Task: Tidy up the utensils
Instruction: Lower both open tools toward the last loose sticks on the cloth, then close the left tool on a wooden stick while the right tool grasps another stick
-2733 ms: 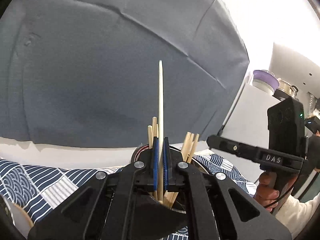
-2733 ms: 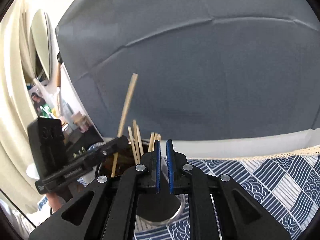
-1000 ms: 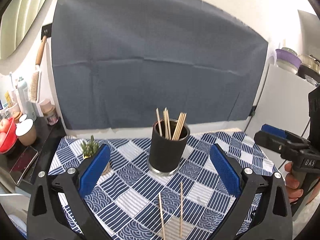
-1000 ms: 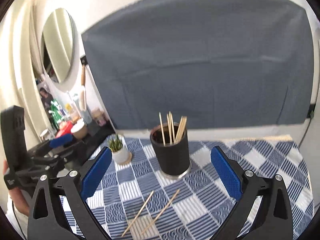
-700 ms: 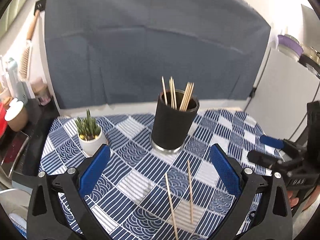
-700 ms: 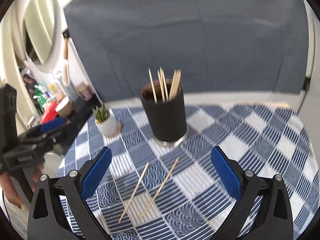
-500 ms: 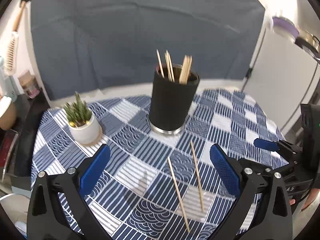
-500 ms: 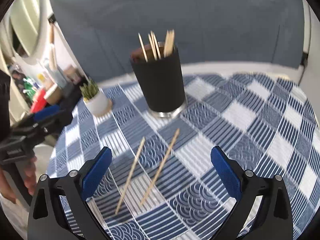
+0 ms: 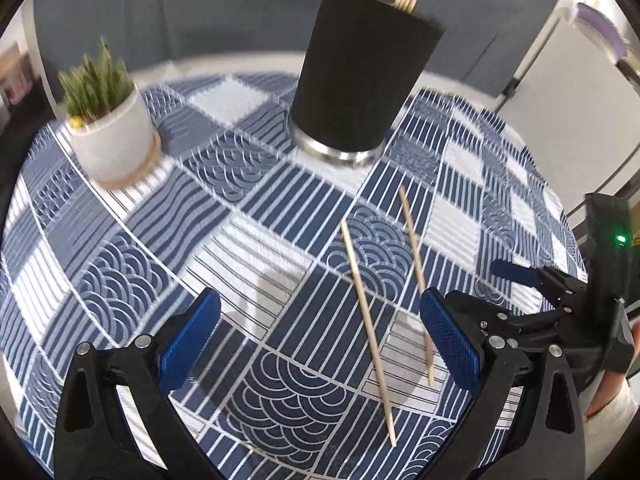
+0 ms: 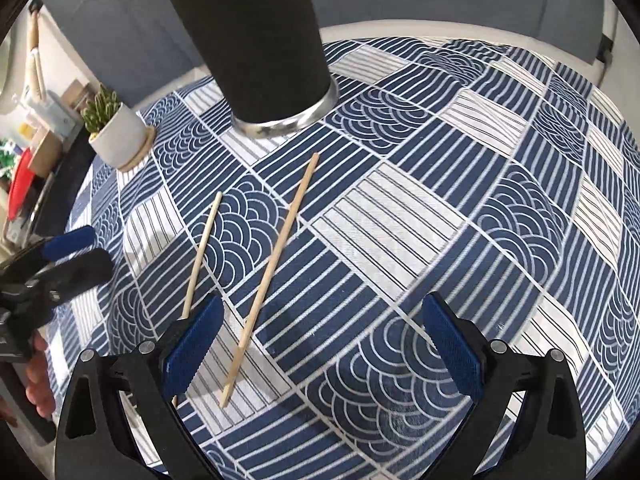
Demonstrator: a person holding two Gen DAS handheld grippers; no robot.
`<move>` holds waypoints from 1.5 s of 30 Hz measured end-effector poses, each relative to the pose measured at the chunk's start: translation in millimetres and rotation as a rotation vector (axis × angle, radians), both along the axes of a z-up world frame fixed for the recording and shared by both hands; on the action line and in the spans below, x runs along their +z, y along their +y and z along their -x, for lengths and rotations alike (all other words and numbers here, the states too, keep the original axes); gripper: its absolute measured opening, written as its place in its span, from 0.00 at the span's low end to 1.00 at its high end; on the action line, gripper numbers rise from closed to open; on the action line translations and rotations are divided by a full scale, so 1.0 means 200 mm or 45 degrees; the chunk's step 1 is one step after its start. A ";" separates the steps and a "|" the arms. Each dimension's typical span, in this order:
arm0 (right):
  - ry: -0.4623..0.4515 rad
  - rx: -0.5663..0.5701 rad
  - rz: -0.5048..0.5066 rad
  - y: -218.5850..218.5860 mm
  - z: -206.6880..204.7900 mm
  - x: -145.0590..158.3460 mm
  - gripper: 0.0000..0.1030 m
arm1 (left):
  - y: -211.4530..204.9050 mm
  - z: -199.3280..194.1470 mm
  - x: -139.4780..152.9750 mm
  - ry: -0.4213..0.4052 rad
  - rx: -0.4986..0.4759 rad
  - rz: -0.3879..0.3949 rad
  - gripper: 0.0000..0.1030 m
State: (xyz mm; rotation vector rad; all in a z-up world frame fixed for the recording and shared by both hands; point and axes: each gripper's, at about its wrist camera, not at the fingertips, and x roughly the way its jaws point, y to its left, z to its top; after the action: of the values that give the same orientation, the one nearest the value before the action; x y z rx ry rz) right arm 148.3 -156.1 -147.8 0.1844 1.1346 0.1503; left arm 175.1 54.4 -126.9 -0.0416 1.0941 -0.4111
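Flanking the black holder point(image 9: 362, 76), a potted plant point(image 9: 108, 120) stands well apart.

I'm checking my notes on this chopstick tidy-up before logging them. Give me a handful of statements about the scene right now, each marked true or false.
1. Two loose chopsticks lie flat on the patterned tablecloth. True.
2. The left gripper is clamped on a chopstick. False: its jaws are wide open and empty.
3. The black holder already has chopsticks standing in it. True.
4. The potted plant sits inside the black holder. False: it stands apart on the cloth, to the holder's left.
5. The right gripper has its jaws shut. False: they are spread wide over the cloth.
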 end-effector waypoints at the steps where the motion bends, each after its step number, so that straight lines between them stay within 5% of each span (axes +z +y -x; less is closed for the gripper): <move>1: 0.007 0.018 0.022 0.02 0.00 -0.01 0.92 | -0.01 -0.02 -0.03 0.026 -0.009 0.011 0.94; 4: 0.020 0.049 0.061 0.07 0.00 -0.05 0.92 | -0.02 -0.11 -0.13 0.154 -0.022 0.069 0.94; 8: 0.010 0.060 0.159 0.10 -0.01 -0.08 0.92 | -0.08 -0.16 -0.17 0.153 -0.041 0.000 0.94; 19: 0.090 0.133 0.223 -0.02 -0.08 -0.09 0.94 | -0.23 -0.15 -0.23 0.072 -0.078 -0.361 0.96; 24: 0.252 0.237 0.245 -0.02 -0.18 -0.10 0.94 | -0.20 -0.13 -0.24 0.020 -0.085 -0.353 0.96; 30: 0.397 0.141 0.248 -0.02 -0.24 -0.12 0.93 | -0.18 -0.11 -0.24 0.035 -0.085 -0.355 0.96; 32: 0.407 0.127 0.250 -0.02 -0.24 -0.12 0.90 | -0.19 -0.12 -0.24 0.063 -0.080 -0.366 0.96; 35: 0.403 0.090 0.241 -0.03 -0.24 -0.08 0.64 | -0.22 -0.13 -0.25 0.087 -0.071 -0.380 0.96; 37: 0.409 0.055 0.235 -0.04 -0.23 -0.05 0.32 | -0.22 -0.14 -0.23 0.114 -0.091 -0.387 0.87; 38: 0.416 0.034 0.233 -0.05 -0.23 -0.04 0.25 | -0.22 -0.15 -0.22 0.120 -0.097 -0.391 0.80; 40: 0.430 0.014 0.237 -0.08 -0.25 -0.03 0.06 | -0.19 -0.16 -0.19 0.134 -0.082 -0.390 0.48; 45: 0.437 0.024 0.183 -0.18 -0.26 -0.04 0.04 | -0.08 -0.18 -0.18 0.165 -0.059 -0.354 0.11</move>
State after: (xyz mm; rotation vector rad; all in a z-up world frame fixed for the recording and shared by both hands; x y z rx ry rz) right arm 200.1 -191.4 -156.2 0.0723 1.4837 0.0534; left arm 210.7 38.9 -162.7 0.2057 1.2738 -0.2981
